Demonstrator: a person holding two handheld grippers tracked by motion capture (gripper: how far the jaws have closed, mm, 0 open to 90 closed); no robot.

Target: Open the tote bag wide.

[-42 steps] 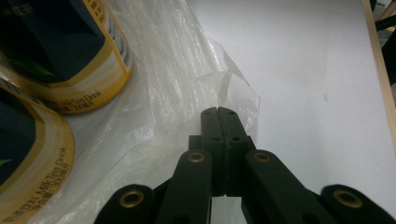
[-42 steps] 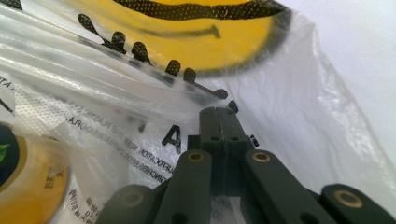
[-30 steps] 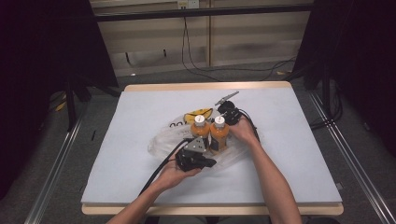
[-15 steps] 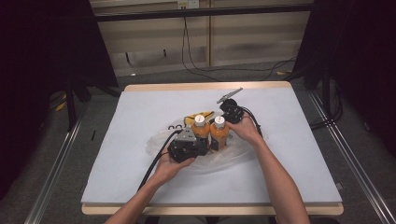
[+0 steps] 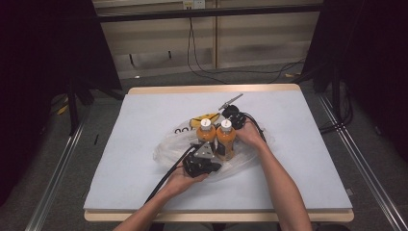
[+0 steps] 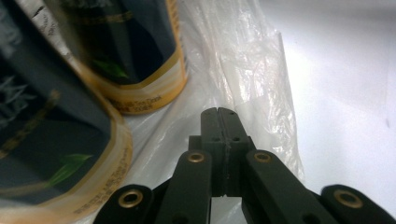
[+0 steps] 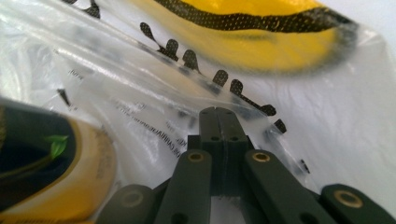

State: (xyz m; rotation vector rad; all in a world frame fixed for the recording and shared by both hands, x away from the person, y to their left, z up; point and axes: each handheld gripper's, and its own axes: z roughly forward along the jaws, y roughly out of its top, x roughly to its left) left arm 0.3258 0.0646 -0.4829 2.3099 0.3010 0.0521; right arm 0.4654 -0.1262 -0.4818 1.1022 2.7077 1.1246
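With both grippers' fingers (image 6: 218, 122) (image 7: 218, 122) closed on the bag (image 5: 166, 149), a hard tug could topple the two bottles (image 5: 225, 139) onto the tabletop (image 5: 144, 110).

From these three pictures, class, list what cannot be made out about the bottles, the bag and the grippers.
- Bottles: label text unreadable; small in the high view, blurred and edge-cut in the left gripper view.
- Plastic bag: whether the shut left gripper pinches film is unclear.
- Right gripper: shut against the bag; a pinch is unclear.
- Bag print: blurred, cut by the top edge.
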